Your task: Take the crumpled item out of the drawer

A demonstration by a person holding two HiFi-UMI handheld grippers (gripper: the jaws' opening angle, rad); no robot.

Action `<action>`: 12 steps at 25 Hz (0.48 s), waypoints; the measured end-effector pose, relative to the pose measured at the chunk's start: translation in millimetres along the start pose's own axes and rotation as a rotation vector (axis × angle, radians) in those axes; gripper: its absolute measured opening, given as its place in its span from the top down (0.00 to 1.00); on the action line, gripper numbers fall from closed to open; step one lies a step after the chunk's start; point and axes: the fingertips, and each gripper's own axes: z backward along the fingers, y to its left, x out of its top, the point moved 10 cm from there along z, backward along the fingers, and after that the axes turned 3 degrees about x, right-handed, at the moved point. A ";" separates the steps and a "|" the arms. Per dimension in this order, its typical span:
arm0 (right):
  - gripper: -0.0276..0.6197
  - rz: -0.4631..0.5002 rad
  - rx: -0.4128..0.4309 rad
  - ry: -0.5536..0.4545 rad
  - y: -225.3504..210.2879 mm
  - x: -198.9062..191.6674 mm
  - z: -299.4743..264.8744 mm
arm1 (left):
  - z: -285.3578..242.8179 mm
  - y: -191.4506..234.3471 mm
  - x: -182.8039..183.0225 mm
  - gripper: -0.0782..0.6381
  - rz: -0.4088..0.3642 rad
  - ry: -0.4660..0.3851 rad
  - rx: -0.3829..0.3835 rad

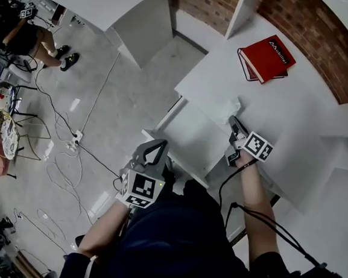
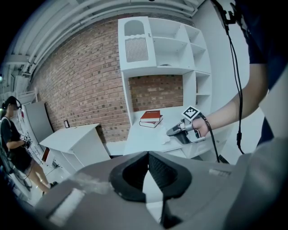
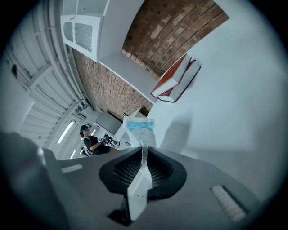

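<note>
The crumpled item (image 1: 230, 106) is a white wad with a blue patch and lies on the white desk top (image 1: 297, 110), just past the open drawer (image 1: 189, 140). My right gripper (image 1: 232, 120) reaches it from the near side. In the right gripper view the jaws of that gripper (image 3: 143, 150) stand almost together, with a thin tail of the item (image 3: 138, 128) pinched between the tips. My left gripper (image 1: 155, 146) hovers at the drawer's front left corner; its jaws (image 2: 147, 155) are shut and hold nothing. From the left gripper view, the right gripper (image 2: 171, 132) rests at the desk edge.
Two red books (image 1: 266, 57) lie stacked at the back of the desk by the brick wall. A white cabinet (image 1: 133, 14) stands to the left across the floor. Cables (image 1: 63, 156) trail over the floor, and a person (image 1: 20, 31) stands far left.
</note>
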 end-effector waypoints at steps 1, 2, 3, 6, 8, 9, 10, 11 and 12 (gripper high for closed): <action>0.89 0.017 -0.025 0.007 -0.6 -0.3 1.1 | -0.3 0.4 -0.5 0.89 0.000 -0.001 -0.001; 0.86 0.033 -0.045 0.014 -0.9 -0.7 2.5 | -0.8 0.3 -0.6 0.89 0.000 -0.002 -0.004; 0.83 0.045 -0.060 0.020 -1.0 -0.6 4.1 | -1.7 -0.2 -0.4 0.89 0.000 -0.002 -0.007; 0.80 0.058 -0.083 0.018 -0.9 1.4 9.7 | -5.1 -2.5 2.2 0.89 -0.006 -0.007 -0.021; 0.80 0.058 -0.086 0.009 0.6 2.7 13.9 | -6.9 -4.0 4.1 0.89 -0.012 -0.014 -0.030; 0.80 0.058 -0.085 0.003 2.0 3.3 16.3 | -7.7 -4.6 5.2 0.89 -0.015 -0.018 -0.035; 0.80 0.059 -0.084 -0.003 3.8 3.9 18.9 | -8.3 -4.8 6.4 0.89 -0.019 -0.022 -0.039; 0.80 0.062 -0.083 -0.009 6.2 4.7 21.7 | -8.8 -4.8 7.8 0.89 -0.023 -0.026 -0.043; 0.80 0.065 -0.082 -0.016 9.1 5.9 24.7 | -9.1 -4.6 9.1 0.89 -0.026 -0.030 -0.046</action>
